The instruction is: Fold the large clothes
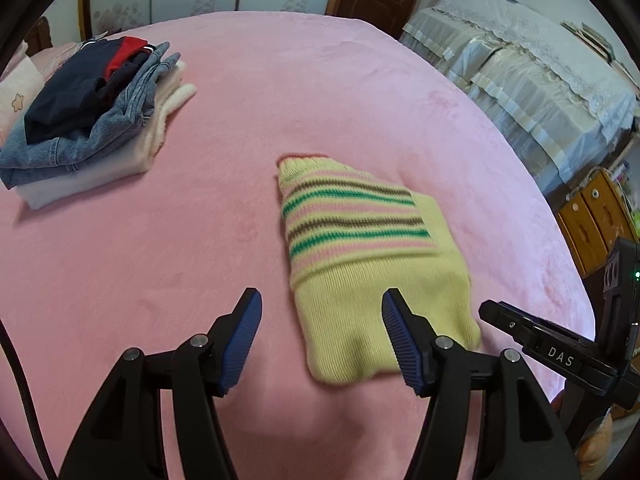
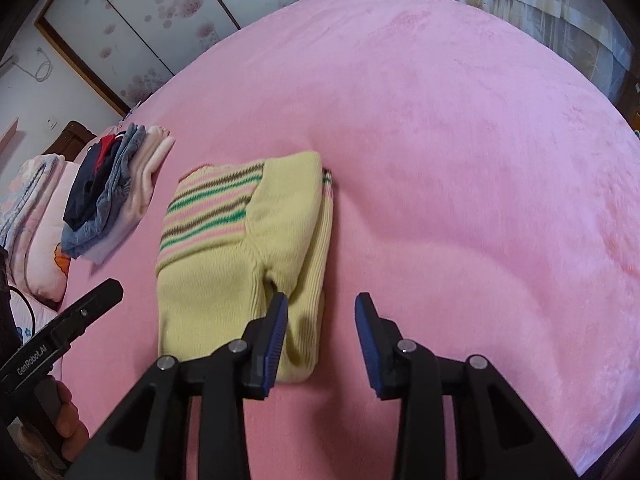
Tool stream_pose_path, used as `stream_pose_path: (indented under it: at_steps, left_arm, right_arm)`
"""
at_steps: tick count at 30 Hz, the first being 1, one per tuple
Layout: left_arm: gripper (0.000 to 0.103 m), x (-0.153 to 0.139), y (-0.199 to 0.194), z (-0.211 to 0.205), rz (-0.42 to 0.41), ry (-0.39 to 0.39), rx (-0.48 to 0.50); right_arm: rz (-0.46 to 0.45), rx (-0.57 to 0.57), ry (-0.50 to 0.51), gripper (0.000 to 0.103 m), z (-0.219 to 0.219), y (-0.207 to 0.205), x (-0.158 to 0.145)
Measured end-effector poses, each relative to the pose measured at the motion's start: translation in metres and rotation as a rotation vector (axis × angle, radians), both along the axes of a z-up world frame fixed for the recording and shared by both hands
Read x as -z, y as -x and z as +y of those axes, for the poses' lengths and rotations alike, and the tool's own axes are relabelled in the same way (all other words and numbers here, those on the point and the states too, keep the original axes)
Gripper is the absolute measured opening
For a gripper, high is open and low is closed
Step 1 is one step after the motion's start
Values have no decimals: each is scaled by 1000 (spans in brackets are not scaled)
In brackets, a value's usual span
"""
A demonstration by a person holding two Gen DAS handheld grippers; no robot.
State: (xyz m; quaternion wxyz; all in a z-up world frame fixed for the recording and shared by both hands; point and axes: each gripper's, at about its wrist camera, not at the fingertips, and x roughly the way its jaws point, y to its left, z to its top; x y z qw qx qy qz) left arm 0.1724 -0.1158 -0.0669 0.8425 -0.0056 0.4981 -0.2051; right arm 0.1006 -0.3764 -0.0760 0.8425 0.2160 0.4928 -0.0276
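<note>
Pink bed point(image 1: 160, 248) carries all; stack of folded clothes point(image 1: 92, 120) near its far left, well apart from the yellow striped sweater point(image 1: 360, 248), folded compact at the middle; left hand-held gripper point(image 1: 322, 336) released, empty above the sweater's near edge; right hand-held gripper point(image 2: 322, 344) likewise released; fold looks finished; next move, probably: grasp the bundle, carry it to the stack.

hand point(image 2: 64, 420) cut off at frame edge
</note>
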Motion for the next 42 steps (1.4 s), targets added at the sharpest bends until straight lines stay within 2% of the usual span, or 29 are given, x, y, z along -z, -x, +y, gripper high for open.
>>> stream_pose_path:
  at_steps: [3, 5, 7, 10, 13, 15, 20, 24, 25, 26, 28, 35, 42]
  left_arm:
    - [61, 4, 10, 2, 58, 53, 9]
    - [61, 7, 13, 5, 107, 80, 3]
    - [62, 9, 16, 4, 110, 63, 1]
    - [76, 8, 19, 5, 99, 54, 2]
    - [82, 7, 17, 10, 122, 108, 4]
    - [82, 9, 12, 13, 141, 142, -8]
    - [82, 14, -1, 14, 137, 151, -33]
    - [82, 20, -11, 15, 143, 190, -57]
    - [82, 22, -14, 15, 145, 192, -57]
    - [82, 25, -18, 15, 150, 194, -56]
    - [82, 32, -24, 13, 172, 197, -50]
    - [82, 50, -37, 10, 217, 195, -43]
    - [82, 67, -50, 14, 263, 261, -24]
  right_arm:
    - [-21, -13, 7, 38, 8, 13, -4]
    - [-40, -16, 4, 57, 10, 19, -7]
    - [-69, -15, -10, 60, 9, 26, -12]
    - [-91, -34, -40, 61, 9, 30, -19]
    - [-114, -68, -57, 61, 13, 29, -26]
    - [-123, -84, -48, 61, 15, 25, -29]
    - [-114, -121, -38, 61, 18, 8, -29]
    - [-93, -136, -10, 61, 17, -6, -27]
    - [-84, -132, -7, 64, 15, -9, -24]
    - [-74, -126, -12, 72, 12, -12, -22]
    - [-54, -109, -35, 77, 5, -19, -15]
    - [10, -55, -147, 77, -16, -33, 11]
    - [47, -60, -178, 77, -24, -38, 23]
